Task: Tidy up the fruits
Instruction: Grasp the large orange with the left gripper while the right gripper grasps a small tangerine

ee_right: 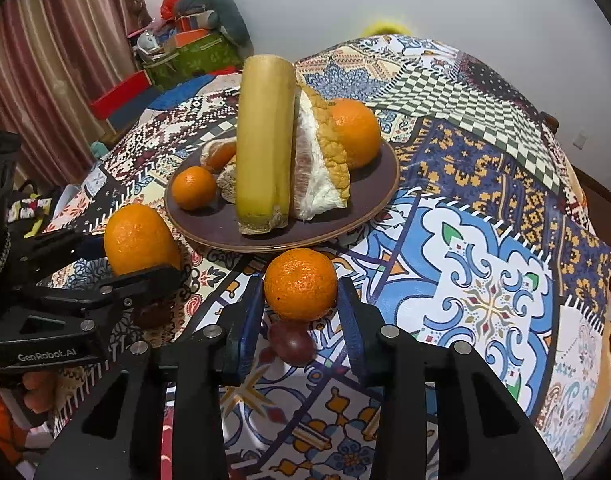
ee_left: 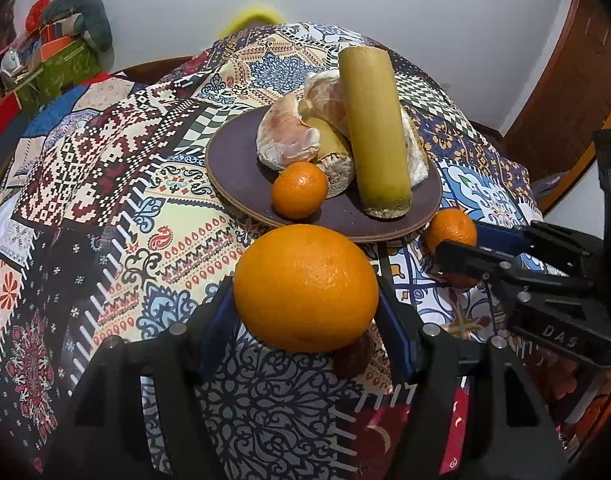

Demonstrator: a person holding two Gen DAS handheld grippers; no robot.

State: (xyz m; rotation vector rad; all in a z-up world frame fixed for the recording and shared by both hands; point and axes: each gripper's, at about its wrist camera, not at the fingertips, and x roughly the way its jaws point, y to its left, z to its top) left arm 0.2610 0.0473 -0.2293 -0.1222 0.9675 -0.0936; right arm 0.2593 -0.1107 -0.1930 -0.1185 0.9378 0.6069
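Note:
A big orange (ee_left: pixel 305 280) sits between the blue pads of my left gripper (ee_left: pixel 305 308), which is shut on it just in front of the dark plate (ee_left: pixel 233 176). My right gripper (ee_right: pixel 301 304) is shut on a small mandarin (ee_right: pixel 301 280) at the plate's (ee_right: pixel 385 184) near rim. Each wrist view shows the other gripper holding its fruit off to the side. On the plate lie a yellow-green cane piece (ee_right: pixel 265 140), pomelo wedges (ee_right: pixel 317 168), a mandarin (ee_right: pixel 193 188) and an orange (ee_right: pixel 355 132). A small dark red fruit (ee_right: pixel 291 342) lies on the cloth under the held mandarin.
A patterned patchwork cloth (ee_right: pixel 485 280) covers the table. Another dark red fruit (ee_left: pixel 353 356) lies under the big orange. Boxes and clutter (ee_right: pixel 193 52) stand beyond the table's far left edge. A wooden door (ee_left: pixel 577 80) is at the right.

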